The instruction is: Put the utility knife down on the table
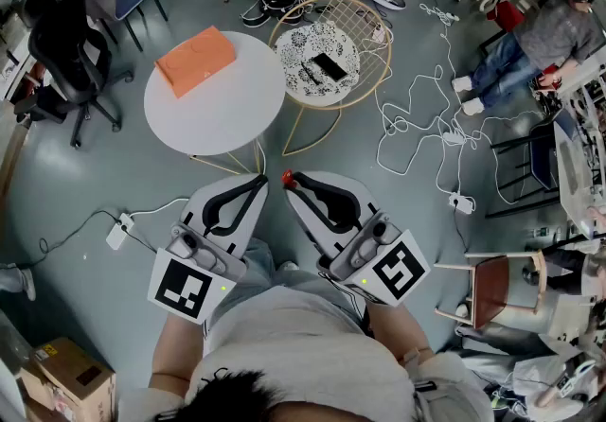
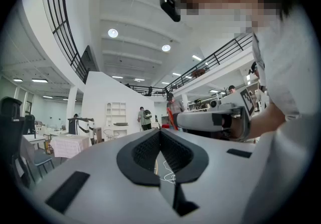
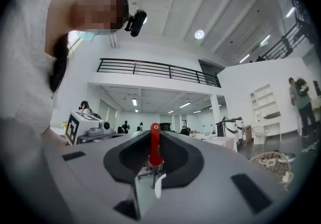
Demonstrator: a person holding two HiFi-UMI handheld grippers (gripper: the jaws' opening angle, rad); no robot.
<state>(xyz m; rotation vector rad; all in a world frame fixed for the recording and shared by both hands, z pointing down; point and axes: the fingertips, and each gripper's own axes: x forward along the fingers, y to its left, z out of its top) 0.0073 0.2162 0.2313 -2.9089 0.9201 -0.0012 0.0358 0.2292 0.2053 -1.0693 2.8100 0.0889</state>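
Down in front of me in the head view, I am holding both tools close to my body, tips pointing away. My right gripper (image 1: 294,183) is clamping the red utility knife (image 1: 288,178), of which only a small red end is showing at the tips. My left gripper (image 1: 260,181) is sitting just beside it with its jaws together. The white round table (image 1: 216,117) is lying farther out and to the left of the knife, with an orange flat packet (image 1: 194,60) on its far part and its near part bare. I judge the carrying arm will be reaching forward and leftward, though the empty left tool is the nearer one. In the left gripper view, the black pads are meeting with nothing between them, and the knife (image 2: 171,117) is showing red at the other tool's tip, off to the right. In the right gripper view, the jaws are pinching the knife (image 3: 155,146), its long axis running along them and out past the tips. I am reading no brand or writing anywhere; only the square markers (image 1: 398,271) on the cubes are showing.
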